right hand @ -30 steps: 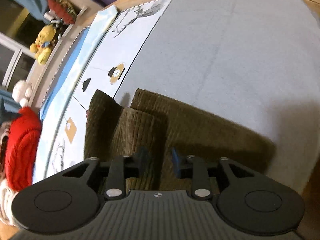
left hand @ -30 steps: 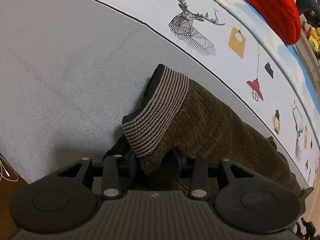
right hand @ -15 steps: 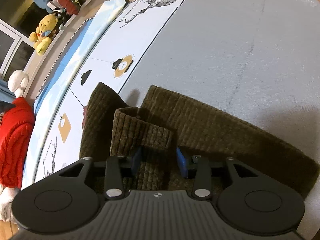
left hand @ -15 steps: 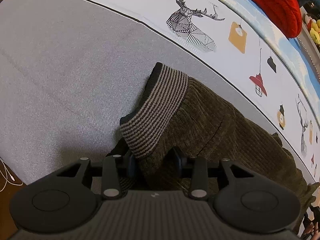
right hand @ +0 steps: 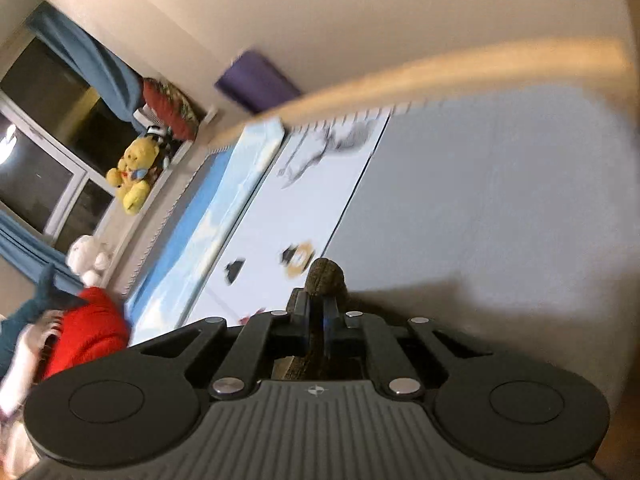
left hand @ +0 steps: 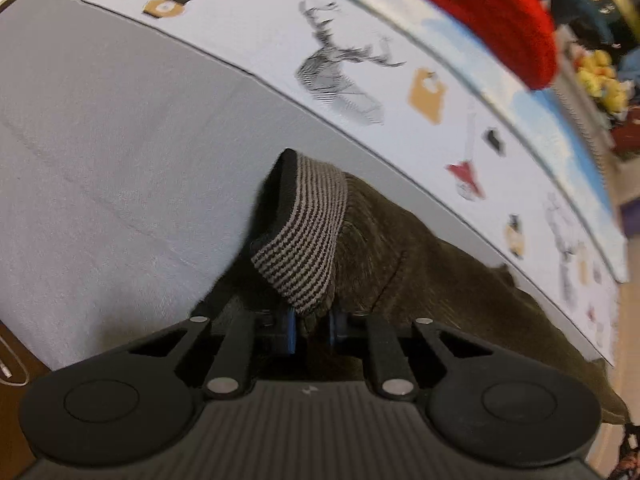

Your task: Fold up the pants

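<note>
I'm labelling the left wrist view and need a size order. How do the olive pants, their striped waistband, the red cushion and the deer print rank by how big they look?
1. olive pants
2. red cushion, partly cut off
3. striped waistband and deer print look alike; unranked

Olive corduroy pants (striped knit waistband upturned) lie bunched on grey bedding.
</note>
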`<state>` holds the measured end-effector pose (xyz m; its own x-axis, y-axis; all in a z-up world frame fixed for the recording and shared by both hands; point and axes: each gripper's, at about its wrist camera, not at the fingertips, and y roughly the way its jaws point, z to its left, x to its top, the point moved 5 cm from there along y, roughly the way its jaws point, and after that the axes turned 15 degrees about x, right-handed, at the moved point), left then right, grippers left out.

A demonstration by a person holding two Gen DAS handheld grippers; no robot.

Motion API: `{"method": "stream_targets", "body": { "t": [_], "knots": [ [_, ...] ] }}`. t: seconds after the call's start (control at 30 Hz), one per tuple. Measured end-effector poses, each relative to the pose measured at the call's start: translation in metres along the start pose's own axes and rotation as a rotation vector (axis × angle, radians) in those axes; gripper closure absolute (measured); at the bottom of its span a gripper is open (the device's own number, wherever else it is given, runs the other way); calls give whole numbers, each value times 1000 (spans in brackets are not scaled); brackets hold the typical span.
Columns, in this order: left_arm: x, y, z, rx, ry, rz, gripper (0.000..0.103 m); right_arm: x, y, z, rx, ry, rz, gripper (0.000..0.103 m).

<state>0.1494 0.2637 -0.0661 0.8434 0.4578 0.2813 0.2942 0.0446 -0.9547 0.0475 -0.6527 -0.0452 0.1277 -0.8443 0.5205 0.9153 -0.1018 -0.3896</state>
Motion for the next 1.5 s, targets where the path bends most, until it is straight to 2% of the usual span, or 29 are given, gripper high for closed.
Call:
{"method": "stream_targets", "body": {
  "t": [0.07,0.1,0.17,0.2,0.23,0.3,0.4,0.43,0.47,0.53,0.57,0.6,0.7,0.77,0.83,0.9,0.97,1.03,1.17,1.27,1.37,1.4,1.5],
  "knots": [
    [-11,2,3,7,44,29,87,-2,-15,-16,-111,-21,35,98],
    [-14,7,4,22,67,53,87,-8,-17,-32,-191,-12,81,98],
    [-20,18,8,50,117,91,86,-25,-13,-69,-323,53,203,98],
    [-21,21,9,45,123,105,86,-31,-12,-84,-355,101,232,98],
    [-22,22,10,40,130,104,86,-34,-13,-94,-363,136,241,98],
    [-21,18,10,21,121,92,86,-32,-11,-91,-331,110,243,98],
    [-17,-3,10,-53,108,17,88,-20,-16,-57,-189,21,185,98],
    [-17,-6,12,-70,101,7,88,-17,-19,-49,-188,-18,172,98],
    [-19,-6,13,-64,103,12,88,-18,-21,-53,-234,-27,175,98],
    [-27,8,16,5,136,66,87,-29,-20,-82,-389,56,238,98],
    [-30,15,16,29,157,94,85,-36,-19,-95,-442,109,271,96],
    [-33,19,15,41,176,119,83,-38,-18,-100,-458,132,284,95],
    [-28,10,22,35,167,96,76,-26,-19,-79,-471,5,238,92],
    [-19,-5,27,82,162,13,56,-16,-26,-59,-498,-111,158,86],
    [-4,-18,34,112,105,-88,55,-7,-31,-38,-492,-193,75,79],
    [10,-23,34,70,48,-131,55,-2,-29,-20,-411,-233,42,73],
    [19,-22,29,34,40,-147,52,-8,-17,-6,-291,-254,94,72],
    [25,-14,17,46,57,-150,48,-22,4,8,-202,-253,158,70],
    [33,8,1,89,102,-126,45,-36,43,24,-116,-220,225,64],
    [37,18,4,96,112,-118,43,-38,77,28,-122,-187,247,61],
    [39,27,5,92,107,-96,43,-40,107,22,-172,-146,259,60],
    [40,30,4,91,113,-96,43,-44,105,26,-185,-139,260,59],
    [41,33,1,83,136,-98,43,-51,130,21,-241,-155,265,59]
  ]
}}
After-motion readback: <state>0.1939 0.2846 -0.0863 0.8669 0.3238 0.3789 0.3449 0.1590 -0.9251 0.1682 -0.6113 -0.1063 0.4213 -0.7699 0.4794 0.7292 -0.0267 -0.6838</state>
